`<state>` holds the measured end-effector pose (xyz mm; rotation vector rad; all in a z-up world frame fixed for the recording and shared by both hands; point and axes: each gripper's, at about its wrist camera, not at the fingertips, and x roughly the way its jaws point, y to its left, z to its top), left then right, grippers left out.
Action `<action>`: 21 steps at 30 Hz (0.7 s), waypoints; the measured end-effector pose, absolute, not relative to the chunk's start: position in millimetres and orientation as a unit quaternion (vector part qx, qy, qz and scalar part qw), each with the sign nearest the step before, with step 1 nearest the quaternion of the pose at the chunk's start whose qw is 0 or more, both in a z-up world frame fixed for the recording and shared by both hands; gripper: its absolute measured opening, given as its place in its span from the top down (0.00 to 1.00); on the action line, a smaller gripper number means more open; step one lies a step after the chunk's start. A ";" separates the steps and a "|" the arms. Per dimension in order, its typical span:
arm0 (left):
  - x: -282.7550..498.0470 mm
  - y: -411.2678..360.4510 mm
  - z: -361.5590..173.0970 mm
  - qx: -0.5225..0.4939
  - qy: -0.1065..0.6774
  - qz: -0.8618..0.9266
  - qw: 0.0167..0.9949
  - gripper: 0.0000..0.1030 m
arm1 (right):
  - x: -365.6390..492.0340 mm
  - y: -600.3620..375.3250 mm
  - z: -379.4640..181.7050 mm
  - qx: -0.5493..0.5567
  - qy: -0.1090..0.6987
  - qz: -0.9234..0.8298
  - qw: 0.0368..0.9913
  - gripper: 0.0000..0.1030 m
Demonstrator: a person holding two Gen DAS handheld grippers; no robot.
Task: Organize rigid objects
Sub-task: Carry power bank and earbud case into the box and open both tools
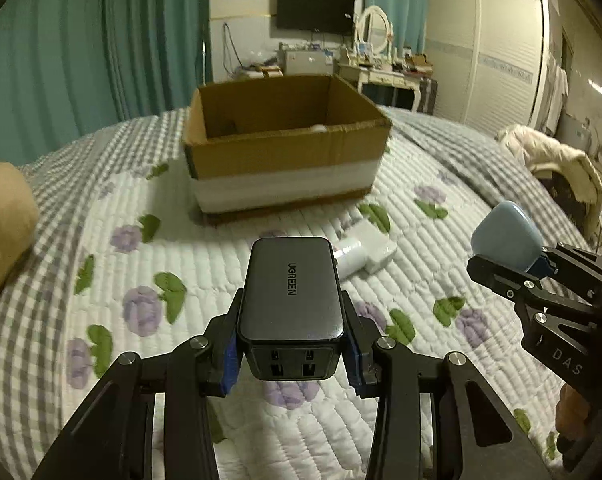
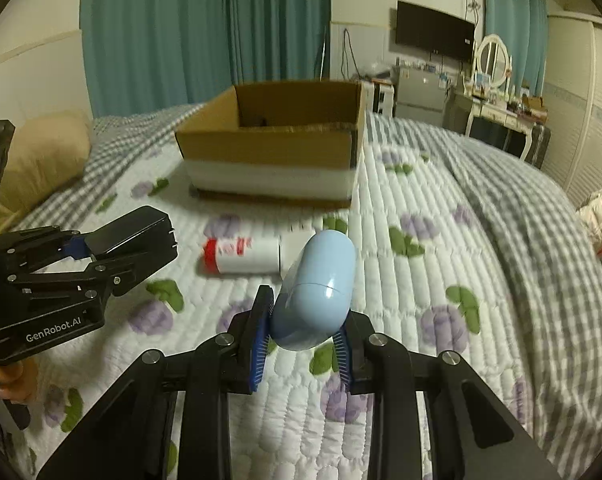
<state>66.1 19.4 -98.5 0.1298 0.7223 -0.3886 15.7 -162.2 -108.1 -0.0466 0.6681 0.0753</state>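
while both fingers pinch loads, left gripper (image 1: 292,354) on black charger (image 1: 291,292), right gripper (image 2: 303,340) on blue case (image 2: 315,286), cardboard box (image 1: 285,152) contents unclear

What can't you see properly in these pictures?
- Inside the cardboard box: both views, its front wall hides most of the contents.
- White bottle: right view, label blurred; left view, partly behind the black charger.
- White block beside the bottle: too blurred to identify.
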 end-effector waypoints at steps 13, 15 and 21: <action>71.0 41.1 -32.7 0.039 0.286 -0.162 0.944 0.60 | 16.9 -150.5 -41.5 -0.034 0.255 0.045 0.965 0.73; 74.1 40.9 -23.3 0.038 0.274 -0.163 0.947 0.60 | 20.4 -149.9 -32.6 -0.035 0.246 0.046 0.968 0.73; 87.7 36.3 -0.8 0.033 0.247 -0.166 0.954 0.60 | 34.9 -152.3 -11.9 -0.039 0.222 0.050 0.973 0.73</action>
